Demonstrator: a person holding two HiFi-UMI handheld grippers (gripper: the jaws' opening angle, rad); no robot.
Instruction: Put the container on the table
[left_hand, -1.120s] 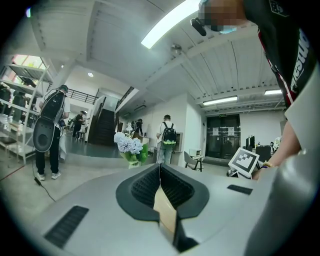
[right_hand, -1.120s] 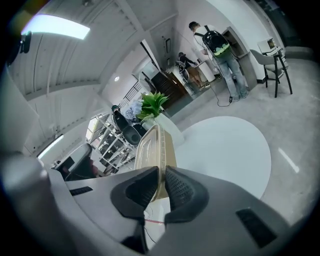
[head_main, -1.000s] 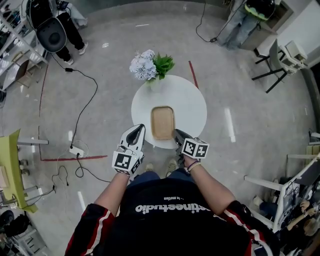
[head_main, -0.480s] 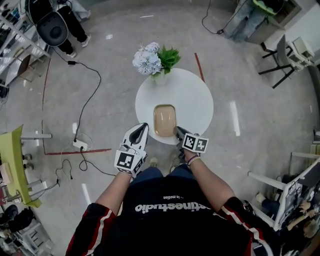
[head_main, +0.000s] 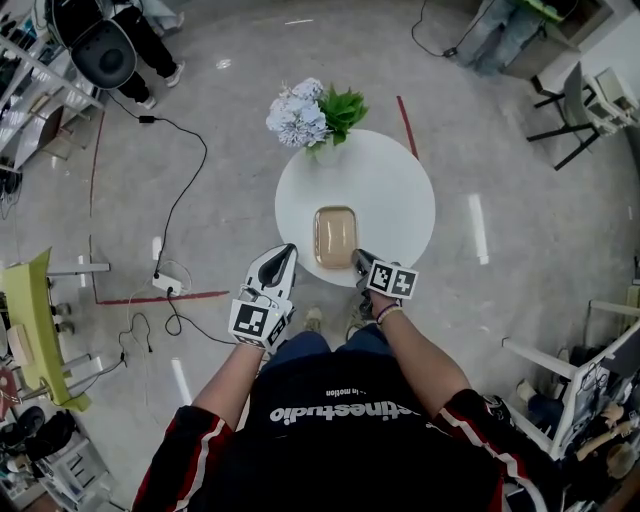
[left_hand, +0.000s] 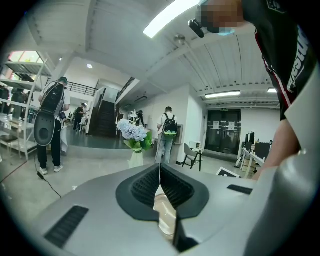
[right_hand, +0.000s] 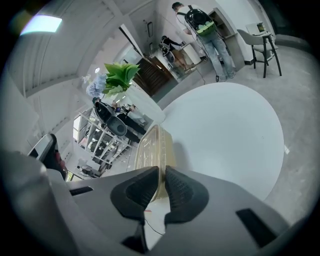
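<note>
A clear, tan-tinted rectangular container (head_main: 335, 235) sits over the near part of the round white table (head_main: 390, 190). My right gripper (head_main: 357, 261) is shut on its near right rim. In the right gripper view the rim of the container (right_hand: 150, 150) runs in between the closed jaws of the right gripper (right_hand: 161, 172), with the table (right_hand: 225, 130) spread out beside it. Whether the container's base rests on the tabletop I cannot tell. My left gripper (head_main: 285, 253) hangs off the table's near left edge, apart from the container. The left gripper (left_hand: 160, 167) is shut and holds nothing.
A vase of pale blue flowers with green leaves (head_main: 305, 112) stands on the table's far edge. A black cable and a white power strip (head_main: 165, 283) lie on the floor to the left. Chairs (head_main: 580, 110) stand at the far right, shelving (head_main: 30, 320) at the left.
The head view has drifted, so the table sits a little higher and further right. My right gripper keeps its hold on the container; the left gripper has barely moved.
</note>
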